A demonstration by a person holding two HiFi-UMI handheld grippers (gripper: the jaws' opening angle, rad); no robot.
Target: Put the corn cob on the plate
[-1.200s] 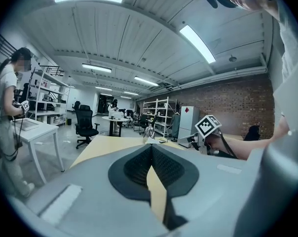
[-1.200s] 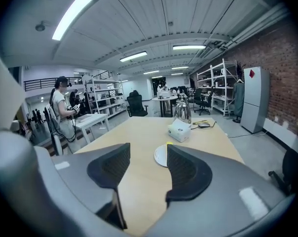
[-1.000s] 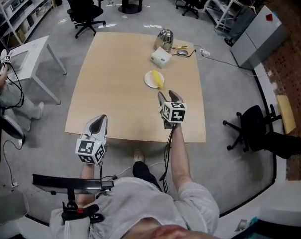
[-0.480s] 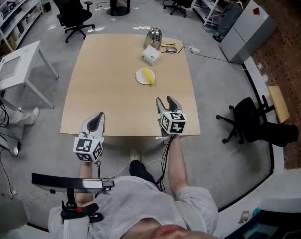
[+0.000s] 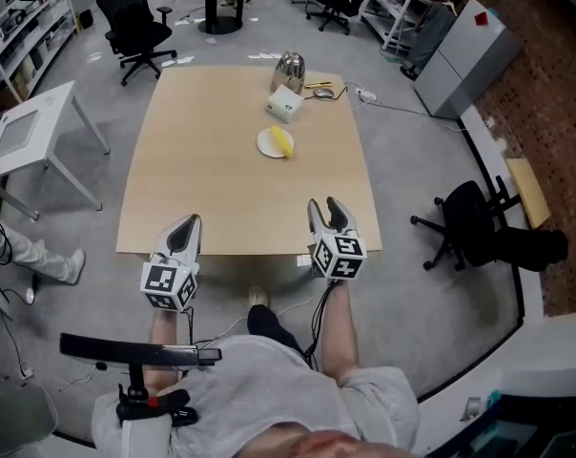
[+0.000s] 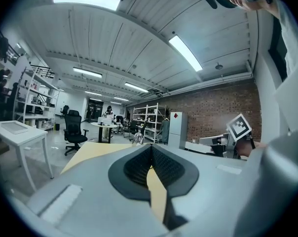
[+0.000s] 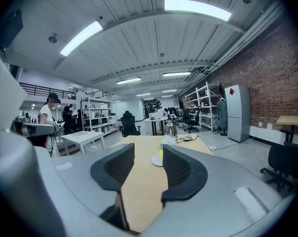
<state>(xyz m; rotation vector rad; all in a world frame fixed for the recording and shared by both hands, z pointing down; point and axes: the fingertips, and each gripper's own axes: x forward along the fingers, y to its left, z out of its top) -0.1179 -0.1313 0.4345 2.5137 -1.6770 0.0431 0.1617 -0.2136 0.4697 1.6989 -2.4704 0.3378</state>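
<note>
Corn point(image 5: 282, 142) lies on the plate point(image 5: 265, 146). At the table's point(image 5: 221, 189) near edge, the left gripper point(image 5: 189, 224) is clenched empty; the right gripper point(image 5: 326, 205) is empty, its parted jaws just narrowing.

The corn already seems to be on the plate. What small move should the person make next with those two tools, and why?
Probably just finish closing the right gripper and rest. The corn cob lies on the plate, far across the table, so the job looks done. That gripper is empty, its jaws apart after just closing a little; the left gripper is shut, empty.
</note>
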